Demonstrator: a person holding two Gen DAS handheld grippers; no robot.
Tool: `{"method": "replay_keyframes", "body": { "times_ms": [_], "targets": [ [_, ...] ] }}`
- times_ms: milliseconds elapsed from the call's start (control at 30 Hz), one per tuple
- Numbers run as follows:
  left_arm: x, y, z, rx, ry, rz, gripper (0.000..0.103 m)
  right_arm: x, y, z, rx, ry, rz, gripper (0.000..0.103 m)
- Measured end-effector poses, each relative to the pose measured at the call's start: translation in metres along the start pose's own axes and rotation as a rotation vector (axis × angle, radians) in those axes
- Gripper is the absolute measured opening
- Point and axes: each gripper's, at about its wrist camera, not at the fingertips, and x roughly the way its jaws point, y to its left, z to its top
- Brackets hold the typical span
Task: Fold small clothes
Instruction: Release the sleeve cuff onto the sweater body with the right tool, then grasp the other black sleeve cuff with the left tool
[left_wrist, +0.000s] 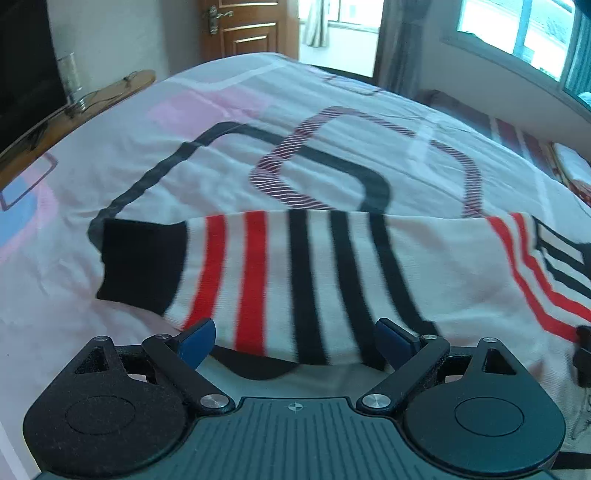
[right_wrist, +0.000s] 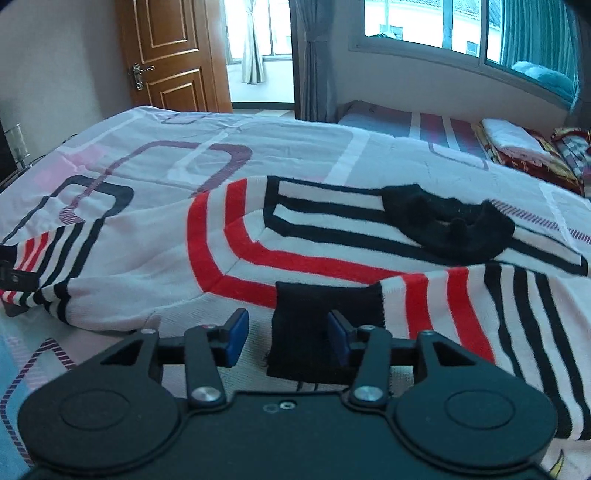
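A white sweater with red and black stripes lies flat on the bed, its black collar toward the far right. In the left wrist view one striped sleeve stretches leftward and ends in a black cuff. My left gripper stands wide open at that sleeve's near edge, one blue pad on each side and neither pressing. The other sleeve is folded across the body, its black cuff in front of my right gripper. That gripper is open, with the right fingertip over the cuff and the left one clear of it.
The patterned bedsheet spreads all around the sweater. A wooden door and a window are at the back. Folded blankets lie at the far right. A dark screen and a glass stand on a wooden ledge to the left.
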Motion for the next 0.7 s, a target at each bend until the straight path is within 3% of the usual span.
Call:
{"method": "replay_keyframes", "body": {
  "times_ms": [333,433,700],
  "targets": [
    [0.025,0.033,0.0,-0.081,0.045,0.014,0.092,0.013,0.007,-0.001,-0.006,0.008,-0.038,0.053],
    [0.032,0.053,-0.002,-0.167,0.056,-0.028,0.092,0.014,0.009,-0.001,-0.009,0.008,-0.038,0.056],
    [0.038,0.082,0.002,-0.372,-0.016,-0.14,0.092,0.011,0.006,0.001,0.013,-0.008,-0.03,0.054]
  ]
}}
